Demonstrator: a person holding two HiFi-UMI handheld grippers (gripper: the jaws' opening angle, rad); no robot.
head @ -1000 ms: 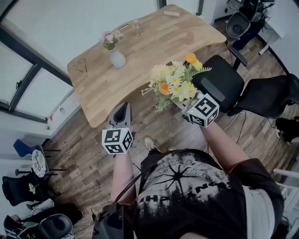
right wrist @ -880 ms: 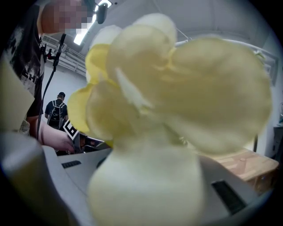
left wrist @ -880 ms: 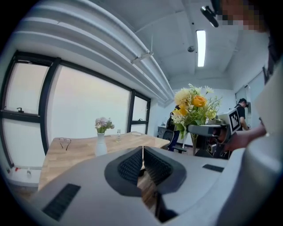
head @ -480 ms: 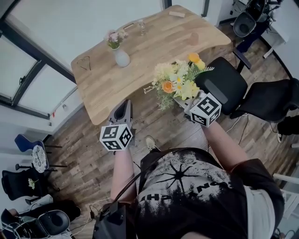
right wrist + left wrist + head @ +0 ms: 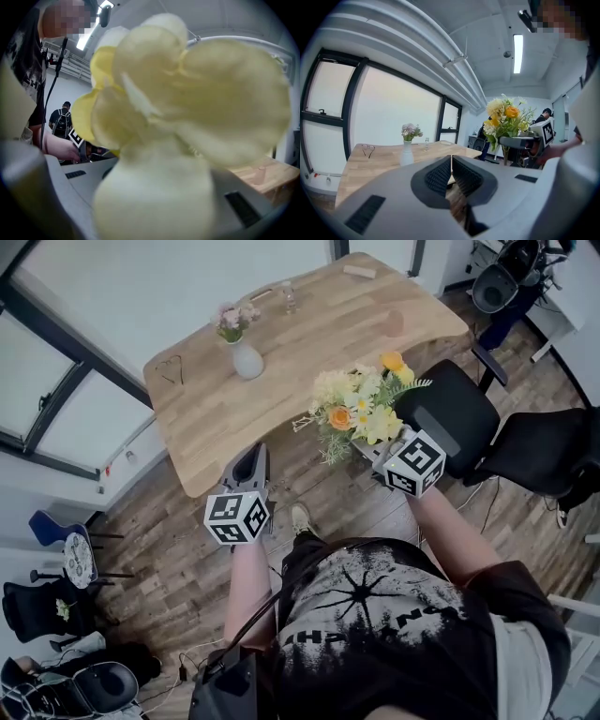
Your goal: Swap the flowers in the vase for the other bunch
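A white vase (image 5: 246, 360) with small pink flowers (image 5: 234, 322) stands on the wooden table (image 5: 309, 343) near its far left side. It also shows in the left gripper view as the vase (image 5: 407, 152) under the pink flowers (image 5: 410, 131). My right gripper (image 5: 373, 452) is shut on the stems of a yellow and orange bunch (image 5: 361, 407), held over the table's near edge. Those blooms (image 5: 187, 117) fill the right gripper view and hide its jaws. My left gripper (image 5: 250, 460) is shut and empty at the near edge, its pads (image 5: 440, 176) pressed together.
A black office chair (image 5: 450, 409) stands at the table's right near side, close to my right gripper. On the table lie glasses (image 5: 172, 371), a small glass bottle (image 5: 291, 301), a pinkish cup (image 5: 394, 322) and a wooden block (image 5: 358, 271). Windows run along the left.
Both grippers have edged a little toward the table. The yellow bunch has stayed in the right gripper; the left gripper has stayed shut and rolled slightly.
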